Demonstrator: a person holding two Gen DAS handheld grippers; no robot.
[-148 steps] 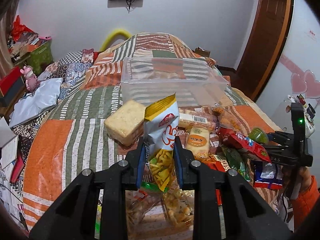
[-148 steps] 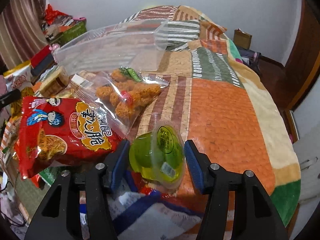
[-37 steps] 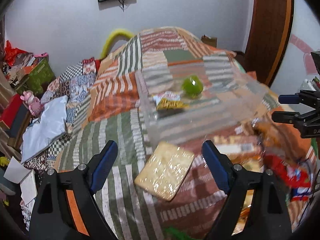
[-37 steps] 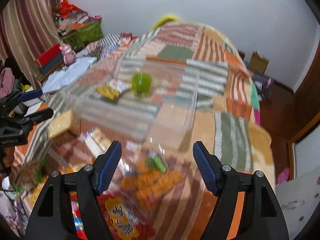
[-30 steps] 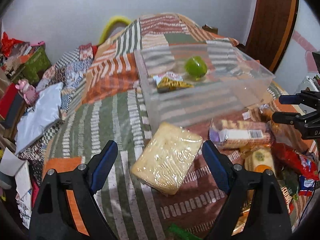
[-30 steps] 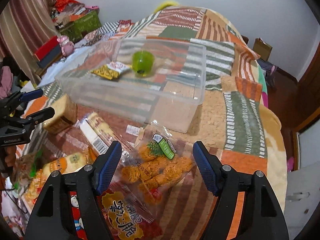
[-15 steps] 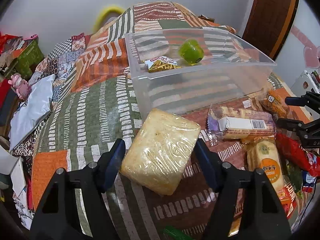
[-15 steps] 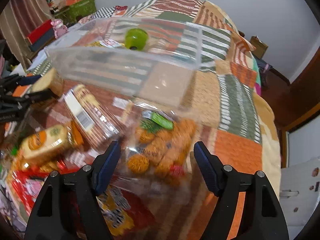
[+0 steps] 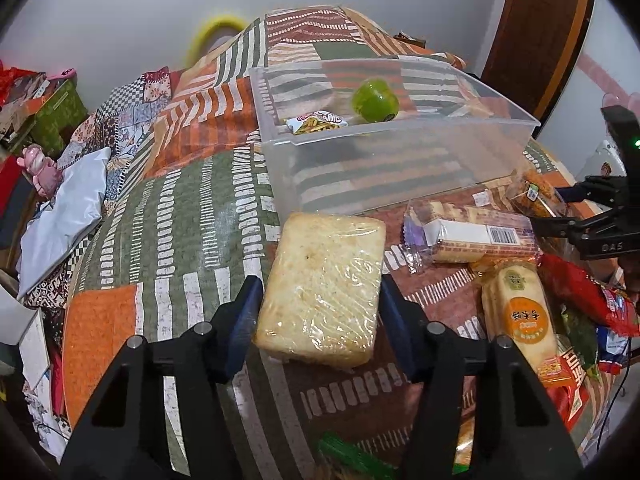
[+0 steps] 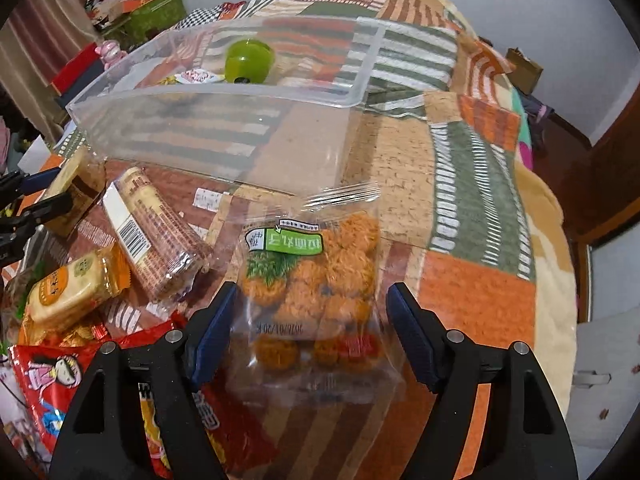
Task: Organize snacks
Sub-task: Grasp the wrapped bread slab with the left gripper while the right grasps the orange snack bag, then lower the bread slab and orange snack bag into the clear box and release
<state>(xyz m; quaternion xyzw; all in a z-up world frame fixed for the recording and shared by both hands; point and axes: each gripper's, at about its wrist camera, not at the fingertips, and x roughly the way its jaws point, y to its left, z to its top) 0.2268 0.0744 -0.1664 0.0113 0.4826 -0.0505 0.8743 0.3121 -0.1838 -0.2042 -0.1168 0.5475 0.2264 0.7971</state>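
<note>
Left wrist view: my left gripper (image 9: 318, 306) straddles the pale, film-wrapped rectangular cracker block (image 9: 322, 286), its long axis running away along my fingers toward the clear plastic bin (image 9: 396, 168) just beyond; jaws spread, pads beside its edges, contact uncertain. My right gripper (image 10: 310, 330), also spread, brackets the crinkly clear bag of orange puffs (image 10: 316, 280).

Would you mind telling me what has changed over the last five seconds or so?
The small chip bag and green jelly cup, gripped earlier, now lie released inside the clear bin. The left gripper has closed in around the wrapped cracker block, pads at its sides. The right gripper, open, has come down over the bag of orange balls. The other snacks stayed put.
</note>
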